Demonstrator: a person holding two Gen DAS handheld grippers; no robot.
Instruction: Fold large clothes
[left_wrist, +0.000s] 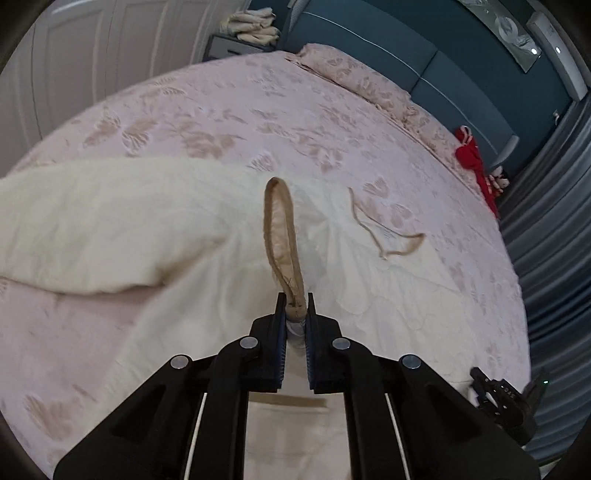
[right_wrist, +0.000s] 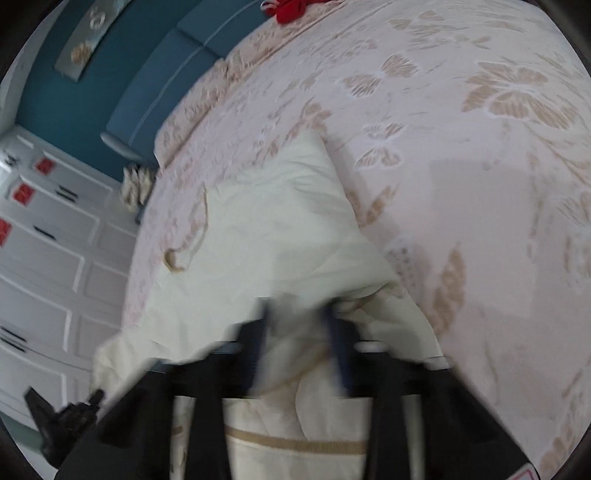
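While my left gripper pinches the garment's tan loop mid-bed, right gripper is blurred, grip unclear.

right gripper blurred, grip unclear

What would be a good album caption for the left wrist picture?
Left gripper pinching the tan strap loop of a cream quilted garment on a pink floral bedspread.
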